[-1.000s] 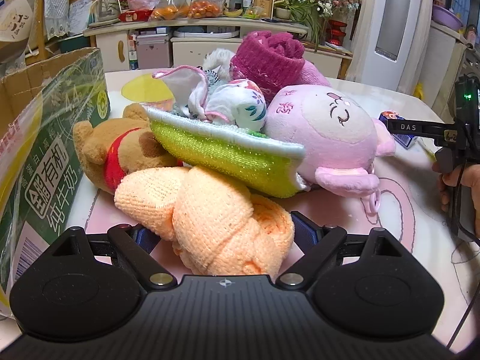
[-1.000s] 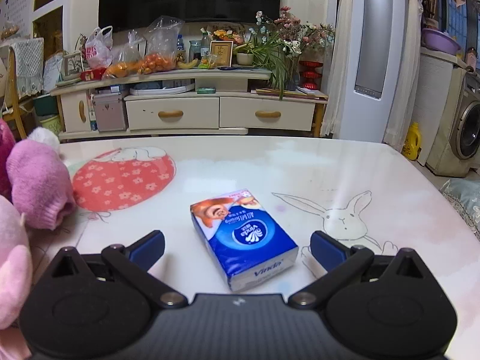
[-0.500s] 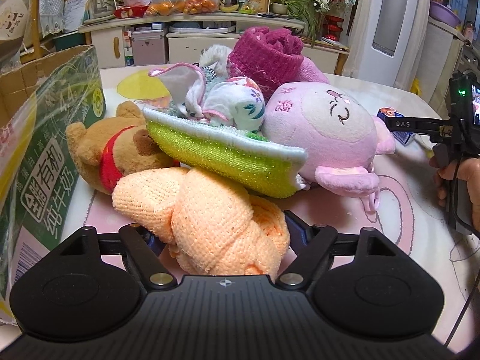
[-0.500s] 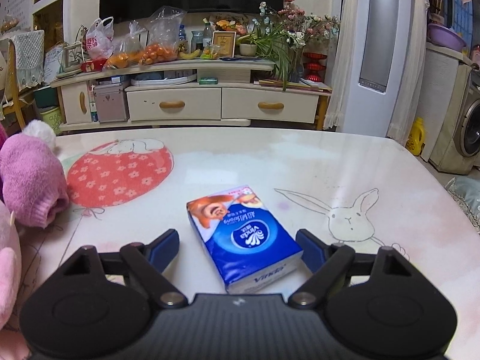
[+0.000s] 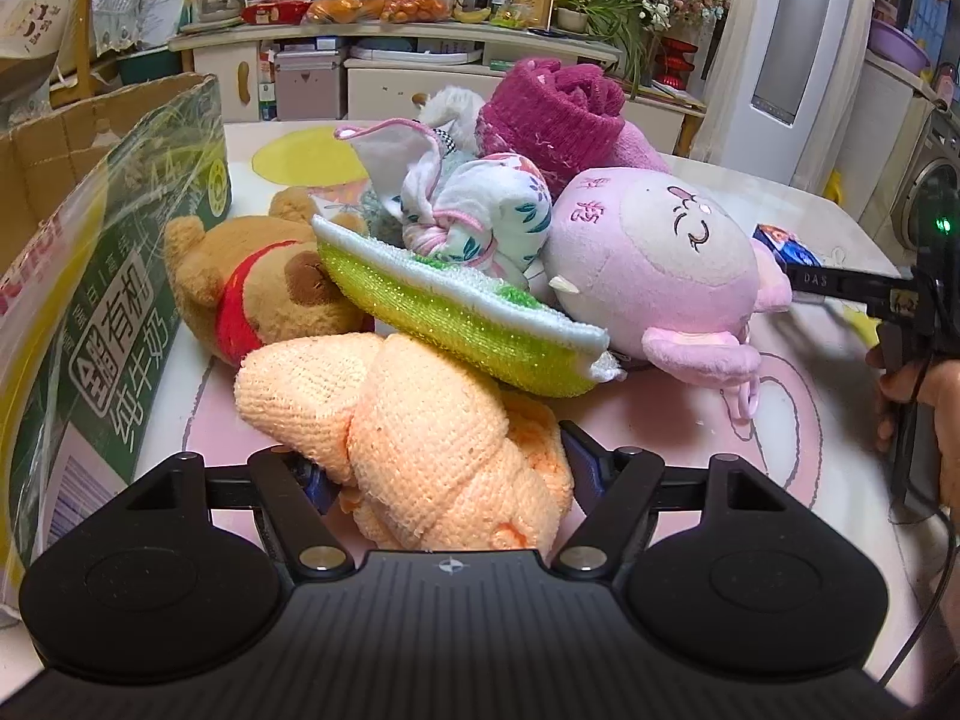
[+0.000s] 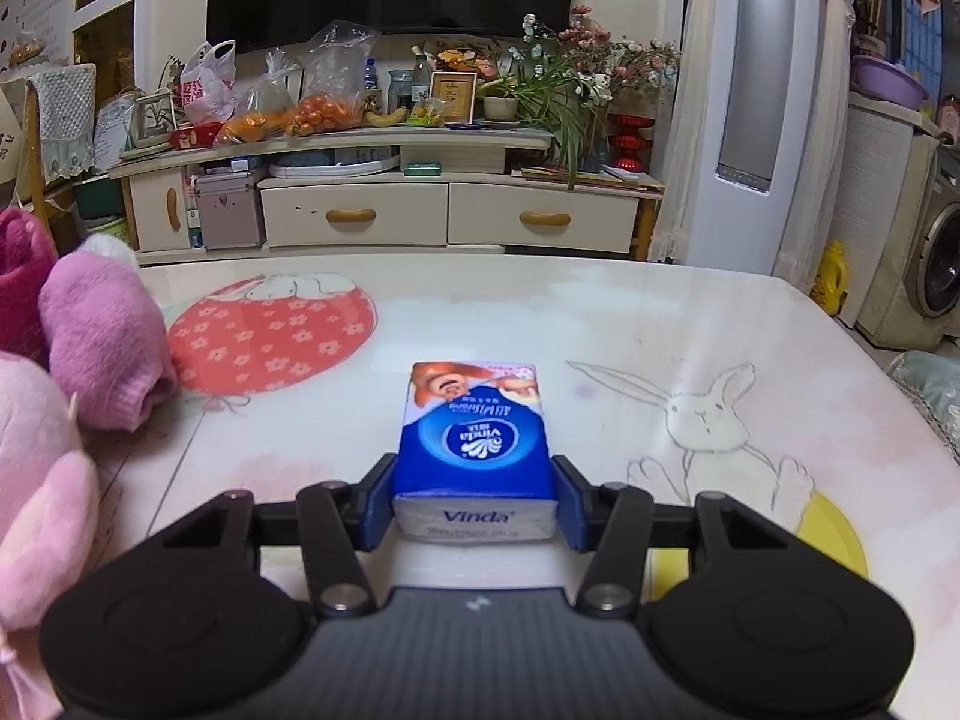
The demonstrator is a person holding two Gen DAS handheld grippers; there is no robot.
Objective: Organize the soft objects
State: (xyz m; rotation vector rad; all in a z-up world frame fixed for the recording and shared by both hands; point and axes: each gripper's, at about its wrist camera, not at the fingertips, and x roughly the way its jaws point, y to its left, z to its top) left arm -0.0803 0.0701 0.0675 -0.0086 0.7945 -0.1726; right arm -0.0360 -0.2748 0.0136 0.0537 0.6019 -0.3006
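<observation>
The cartoon-printed counter (image 6: 600, 312) fronts a cluttered sideboard (image 6: 384, 204); the right hand-held gripper (image 6: 474, 507) clamps the tissue pack (image 6: 474, 438), and the left hand-held gripper (image 5: 444, 468) squeezes the orange towel (image 5: 420, 438).

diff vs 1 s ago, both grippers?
The right gripper closed from wide open until its pads press both sides of the blue tissue pack, which turned from skewed to square with the fingers. The left gripper narrowed around the orange knitted towel, fingers now against its sides. The pile of plush toys, the green sponge and the cardboard box stayed put.
</observation>
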